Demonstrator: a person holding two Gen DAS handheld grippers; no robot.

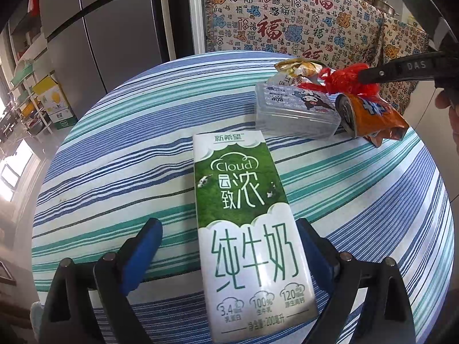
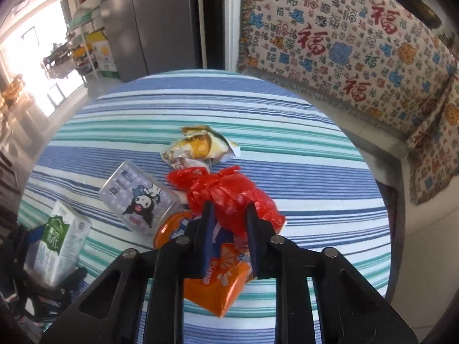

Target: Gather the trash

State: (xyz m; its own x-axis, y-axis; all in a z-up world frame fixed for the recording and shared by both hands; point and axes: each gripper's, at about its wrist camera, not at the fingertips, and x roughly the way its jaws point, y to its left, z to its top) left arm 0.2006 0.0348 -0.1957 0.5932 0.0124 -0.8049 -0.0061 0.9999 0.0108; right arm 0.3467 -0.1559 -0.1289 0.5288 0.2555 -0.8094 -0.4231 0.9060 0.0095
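Note:
A green and white milk carton (image 1: 246,223) stands on the striped tablecloth (image 1: 114,157) between the fingers of my left gripper (image 1: 226,223). That gripper is open, with a clear gap on the carton's left side. The carton (image 2: 63,238) also shows at the left of the right wrist view. My right gripper (image 2: 229,209) is shut on a crumpled red plastic bag (image 2: 229,192), held just above the pile; the bag (image 1: 347,80) appears far right in the left wrist view. Beneath it lie an orange snack packet (image 2: 218,275), a clear plastic box (image 2: 137,197) with a cartoon sticker and a yellow wrapper (image 2: 200,146).
The round table's edge (image 2: 370,172) drops to the floor on the right. A patterned blanket (image 2: 344,43) covers furniture behind it. A grey fridge (image 1: 100,28) and shelves with boxes (image 1: 51,100) stand back left. A person's hand (image 1: 447,100) shows at the right edge.

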